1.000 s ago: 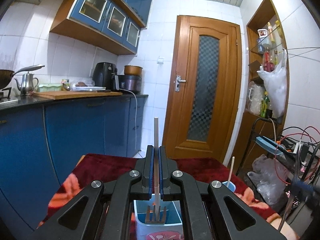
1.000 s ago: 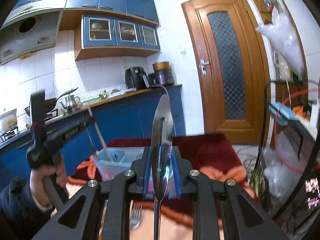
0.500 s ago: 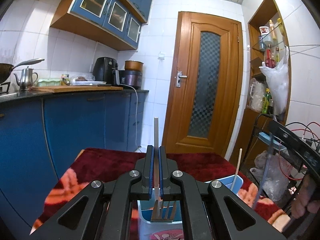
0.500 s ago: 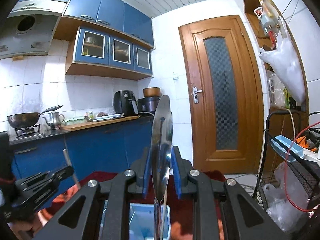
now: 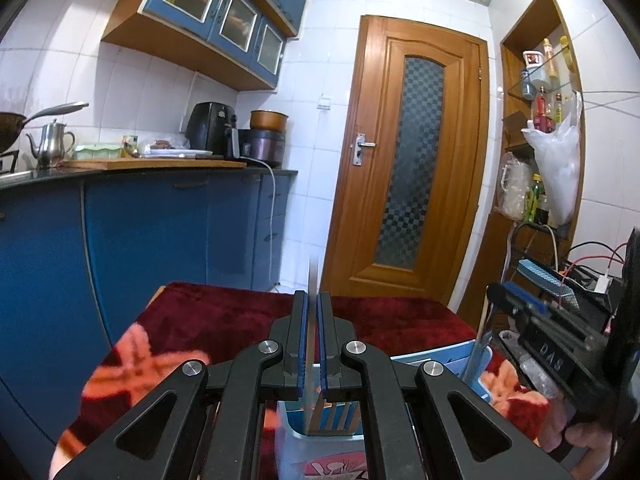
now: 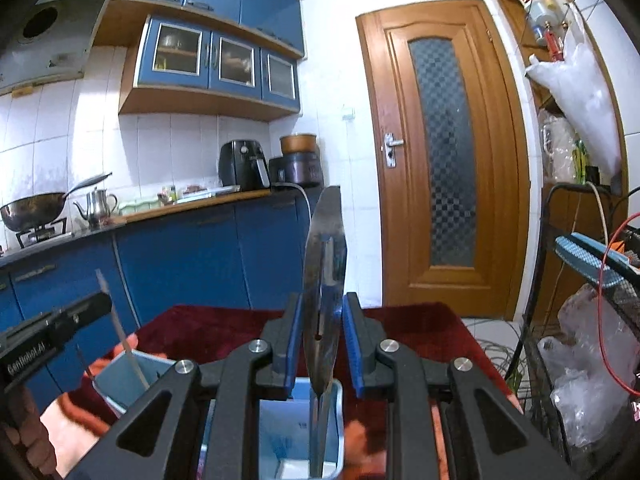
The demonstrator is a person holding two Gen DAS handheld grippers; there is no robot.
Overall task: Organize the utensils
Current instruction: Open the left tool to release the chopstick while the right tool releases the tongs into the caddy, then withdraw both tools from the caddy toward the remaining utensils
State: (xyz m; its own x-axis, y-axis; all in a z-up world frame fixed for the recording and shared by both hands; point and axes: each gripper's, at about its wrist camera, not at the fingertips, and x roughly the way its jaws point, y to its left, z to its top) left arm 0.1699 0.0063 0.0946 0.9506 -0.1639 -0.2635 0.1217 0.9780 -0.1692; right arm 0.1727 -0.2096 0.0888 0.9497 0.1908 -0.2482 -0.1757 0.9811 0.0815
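Observation:
In the left wrist view my left gripper (image 5: 311,344) has its jaws slightly parted around the thin handle of a wooden slotted spatula (image 5: 311,360), whose head (image 5: 334,416) hangs inside a light blue bin (image 5: 320,440). In the right wrist view my right gripper (image 6: 319,344) has its jaws apart on both sides of a steel spatula (image 6: 323,292), blade up, handle down in another light blue bin (image 6: 298,432). A second bin (image 6: 120,380) at the left holds the wooden spatula. The right gripper (image 5: 552,344) shows at the right of the left view.
The bins stand on a table under a dark red flowered cloth (image 5: 224,320). Blue kitchen cabinets (image 5: 140,232) run along the left. A wooden door (image 5: 404,184) is straight ahead. A wire rack with cables and bags (image 6: 592,320) stands at the right.
Both utensils have sunk lower into their bins. The jaws of both grippers have parted from the handles. The right gripper has come closer to the left one.

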